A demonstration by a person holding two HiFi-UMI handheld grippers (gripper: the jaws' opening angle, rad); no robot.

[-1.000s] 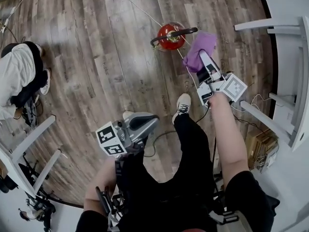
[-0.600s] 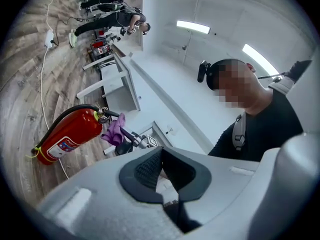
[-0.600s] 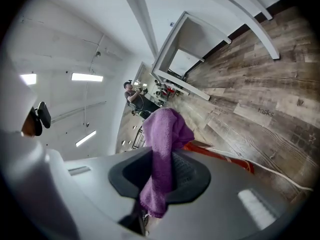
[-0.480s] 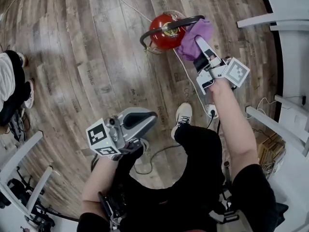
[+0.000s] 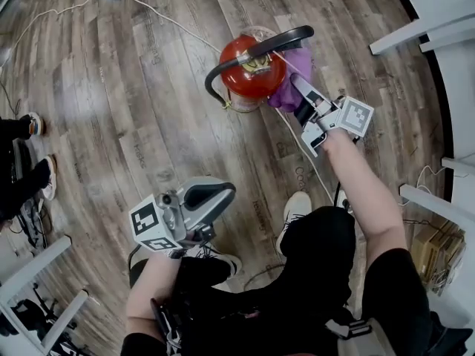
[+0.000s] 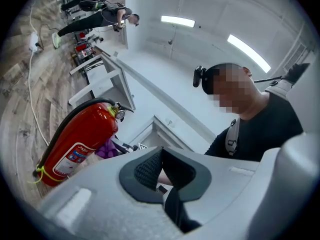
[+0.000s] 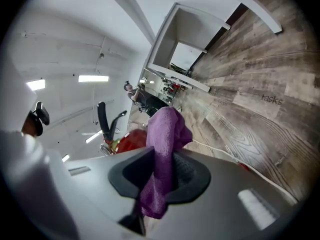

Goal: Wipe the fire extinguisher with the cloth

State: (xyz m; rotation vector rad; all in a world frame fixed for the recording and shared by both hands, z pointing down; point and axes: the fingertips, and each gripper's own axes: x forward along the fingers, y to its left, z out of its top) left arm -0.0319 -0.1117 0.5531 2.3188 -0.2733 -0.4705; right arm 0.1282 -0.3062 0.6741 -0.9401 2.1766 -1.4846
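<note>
- Purple cloth (image 5: 295, 69) is sitting pinched between the jaws of the right tool (image 5: 297, 89). In the right gripper view the jaws are pressing on it from both sides at a middling width. A bunched fold is standing out past the tips and a tail is hanging back toward the camera.
- Red and upright, the fire extinguisher (image 5: 249, 69) is standing on the wooden floor (image 5: 133, 95) at 12 o'clock in the head view. Its black hose (image 5: 256, 50) is arching over the top.
- The cloth is lying against the fire extinguisher at its 3 o'clock, just under the hose, and appears to be touching the red body.
- The right tool is reaching in from 4 o'clock of the fire extinguisher, with its marker cube (image 5: 355, 116) riding behind the jaws.
- The left tool (image 5: 214, 193) is hanging at 7 o'clock of the fire extinguisher, well apart from it. Its jaws are closed together with nothing between them.
- In the left gripper view the fire extinguisher is showing at 9 o'clock, and a bit of the cloth is peeking out just beside its body.
- A white cable (image 5: 171, 22) is running over the floor from 11 o'clock past the fire extinguisher's base.
- The person's white shoe (image 5: 297, 208) is resting on the floor at 6 o'clock of the fire extinguisher, between the two tools.
</note>
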